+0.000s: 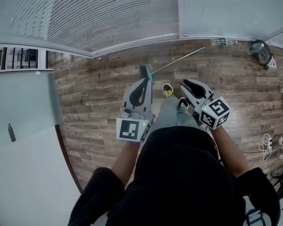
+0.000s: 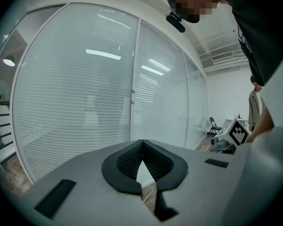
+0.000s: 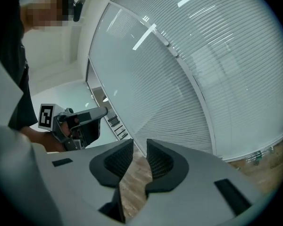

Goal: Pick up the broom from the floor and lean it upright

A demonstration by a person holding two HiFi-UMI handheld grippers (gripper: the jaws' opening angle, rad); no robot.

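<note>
The broom (image 1: 146, 72) lies flat on the wooden floor, its greenish head close to my left side and its thin handle (image 1: 179, 59) running up and to the right toward the glass wall. My left gripper (image 1: 145, 80) (image 2: 141, 142) hangs just short of the broom head, shut with nothing in it. My right gripper (image 1: 185, 84) (image 3: 139, 145) is held beside it to the right, open by a narrow gap through which only floor shows. Neither gripper touches the broom. My yellow shoes (image 1: 167, 90) stand between the two grippers.
A curved glass wall with blinds (image 1: 108, 18) bounds the far side. A white partition (image 1: 23, 173) fills the left. A dark, round object (image 1: 261, 52) sits on the floor at the far right, and cables (image 1: 269, 145) lie at the right edge.
</note>
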